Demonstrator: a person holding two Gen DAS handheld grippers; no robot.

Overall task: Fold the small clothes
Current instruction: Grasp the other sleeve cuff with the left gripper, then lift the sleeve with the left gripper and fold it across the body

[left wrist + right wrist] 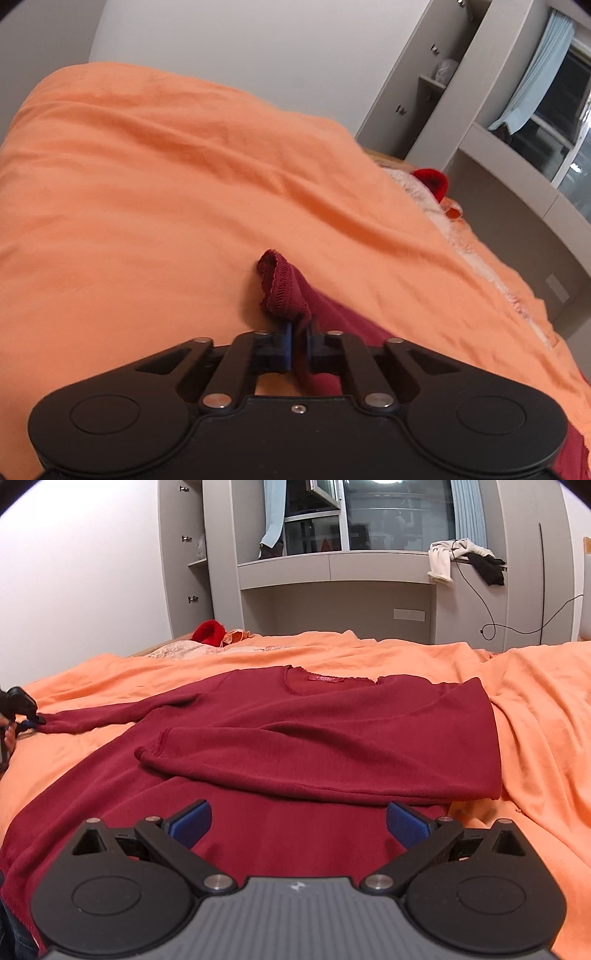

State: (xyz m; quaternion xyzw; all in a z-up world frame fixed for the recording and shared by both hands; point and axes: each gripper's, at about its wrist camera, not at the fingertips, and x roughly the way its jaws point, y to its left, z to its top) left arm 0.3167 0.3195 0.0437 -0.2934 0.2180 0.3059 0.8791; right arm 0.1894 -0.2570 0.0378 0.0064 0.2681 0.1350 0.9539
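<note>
A dark red long-sleeved top (pixel 295 738) lies flat on the orange bedcover (pixel 535 709). Its right sleeve is folded across the chest; its left sleeve stretches out to the left. My left gripper (pixel 298 332) is shut on the left sleeve's cuff (pixel 282 286), low over the cover; it also shows at the far left of the right wrist view (pixel 22 709). My right gripper (pixel 298 825) is open and empty, just above the top's lower part near the hem.
A red plush item (pixel 209 630) and a lace-edged pillow (pixel 177 650) lie at the bed's far left. Grey shelving and a desk (pixel 332 568) with draped clothes (pixel 443 559) stand beyond the bed. A white wall (pixel 240 44) is on the left.
</note>
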